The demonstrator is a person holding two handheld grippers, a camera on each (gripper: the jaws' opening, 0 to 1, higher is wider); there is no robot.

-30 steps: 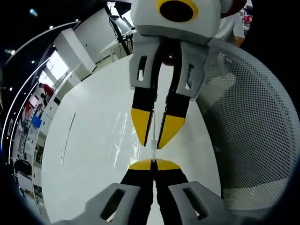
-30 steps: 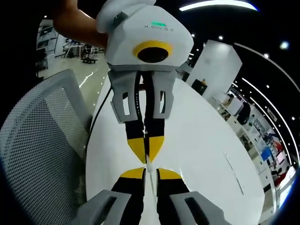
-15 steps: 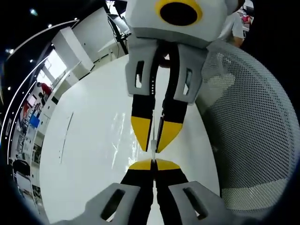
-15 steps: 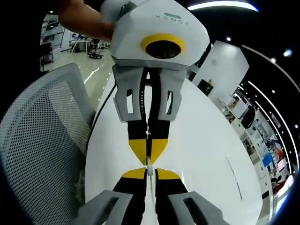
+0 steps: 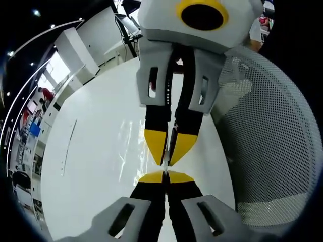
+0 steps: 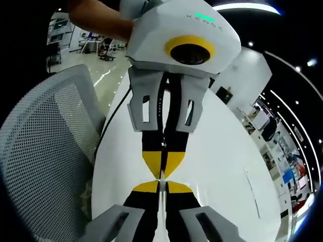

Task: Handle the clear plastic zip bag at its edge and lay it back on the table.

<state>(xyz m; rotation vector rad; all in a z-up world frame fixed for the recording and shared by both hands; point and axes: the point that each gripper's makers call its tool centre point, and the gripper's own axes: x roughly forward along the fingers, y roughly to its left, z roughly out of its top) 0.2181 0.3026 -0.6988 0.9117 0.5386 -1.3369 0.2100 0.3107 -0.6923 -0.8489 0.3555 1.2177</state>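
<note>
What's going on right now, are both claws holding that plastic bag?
Left gripper and right gripper both shut on the clear zip bag's edge, tips nearly meeting. Bag held above the white table. Mesh chair alongside, not obstructing.

My left gripper view has a white table with a white mesh chair back to its right. Far left are bright windows and white walls. Curved ceiling light strips glow overhead.
</note>
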